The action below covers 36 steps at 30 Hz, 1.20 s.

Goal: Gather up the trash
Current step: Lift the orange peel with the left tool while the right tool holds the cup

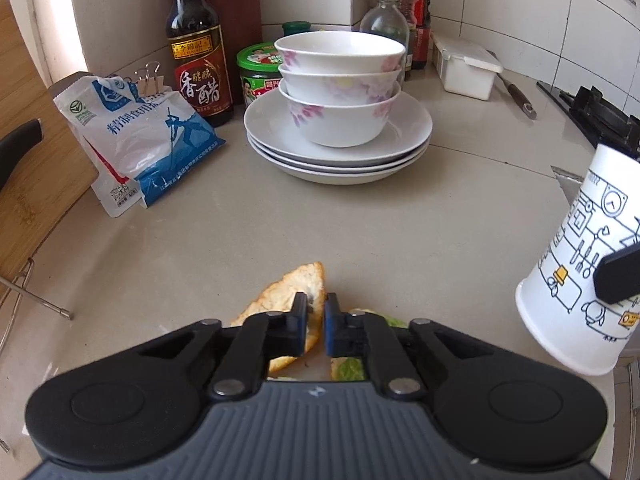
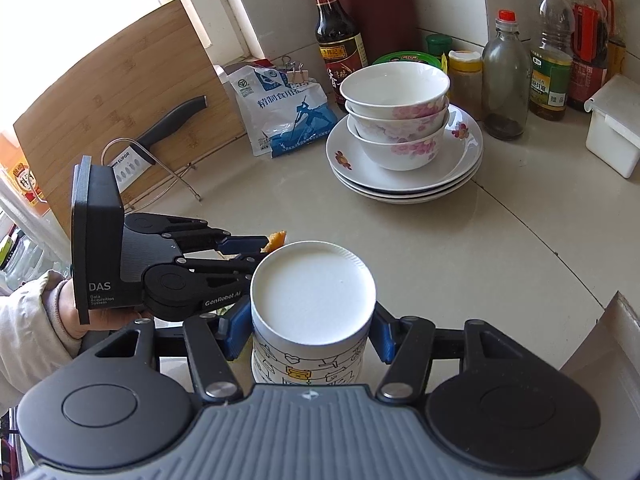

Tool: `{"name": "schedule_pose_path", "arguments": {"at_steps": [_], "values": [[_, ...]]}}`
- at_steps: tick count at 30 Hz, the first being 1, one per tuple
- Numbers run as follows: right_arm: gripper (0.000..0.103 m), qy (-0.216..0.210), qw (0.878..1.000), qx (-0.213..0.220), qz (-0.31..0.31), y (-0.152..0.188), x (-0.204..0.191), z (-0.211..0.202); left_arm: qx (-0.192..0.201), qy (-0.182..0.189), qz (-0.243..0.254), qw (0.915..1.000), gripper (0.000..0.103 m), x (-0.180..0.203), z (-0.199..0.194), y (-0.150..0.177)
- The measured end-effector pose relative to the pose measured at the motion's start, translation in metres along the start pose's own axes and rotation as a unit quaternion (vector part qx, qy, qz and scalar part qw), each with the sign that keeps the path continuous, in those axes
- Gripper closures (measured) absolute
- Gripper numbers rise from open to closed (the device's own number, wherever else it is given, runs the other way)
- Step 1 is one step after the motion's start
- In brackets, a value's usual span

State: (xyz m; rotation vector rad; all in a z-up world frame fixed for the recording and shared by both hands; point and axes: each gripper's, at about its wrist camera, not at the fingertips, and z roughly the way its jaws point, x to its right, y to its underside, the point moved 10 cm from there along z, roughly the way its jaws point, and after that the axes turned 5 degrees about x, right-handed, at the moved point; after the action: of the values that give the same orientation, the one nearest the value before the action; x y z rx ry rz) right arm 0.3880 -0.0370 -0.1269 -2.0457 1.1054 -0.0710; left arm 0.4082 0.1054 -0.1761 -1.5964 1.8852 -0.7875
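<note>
Each gripper (image 1: 316, 328) is black, with blue pads, silver pivot screws and a ribbed grey body. The left gripper (image 2: 256, 250) bears white "DAS" lettering; the sleeve (image 2: 28, 320) is cream.

3 bowls (image 1: 340, 92) sit on plates (image 1: 338, 148). Salt bag (image 1: 148, 140) leans nr vinegar bottle (image 1: 196, 48). Knife (image 2: 164, 128) by wood board (image 2: 112, 92).

1. You work at a pale beige stone countertop (image 1: 400, 232) in a kitchen corner.
2. White glossy wall tiles (image 1: 520, 8) cover the wall behind it.
3. Strong daylight enters by a window (image 2: 80, 0) on your left.
4. A bamboo cutting board (image 2: 120, 92) leans there, on a wire rack (image 2: 176, 176).
</note>
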Motion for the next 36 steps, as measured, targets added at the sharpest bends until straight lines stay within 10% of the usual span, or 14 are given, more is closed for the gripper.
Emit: {"name": "schedule_pose_path", "arguments": {"at_steps": [19,36], "values": [[0.039,0.028,1.000,0.002,0.000,0.046,0.012,-0.049,0.003,0.028,0.065,0.9975,0.100,0.034,-0.076,-0.011],[0.039,0.132,0.983,-0.026,0.125,0.172,0.115,-0.112,0.020,0.185,0.148,0.9713,0.100,0.215,-0.117,0.000]]}}
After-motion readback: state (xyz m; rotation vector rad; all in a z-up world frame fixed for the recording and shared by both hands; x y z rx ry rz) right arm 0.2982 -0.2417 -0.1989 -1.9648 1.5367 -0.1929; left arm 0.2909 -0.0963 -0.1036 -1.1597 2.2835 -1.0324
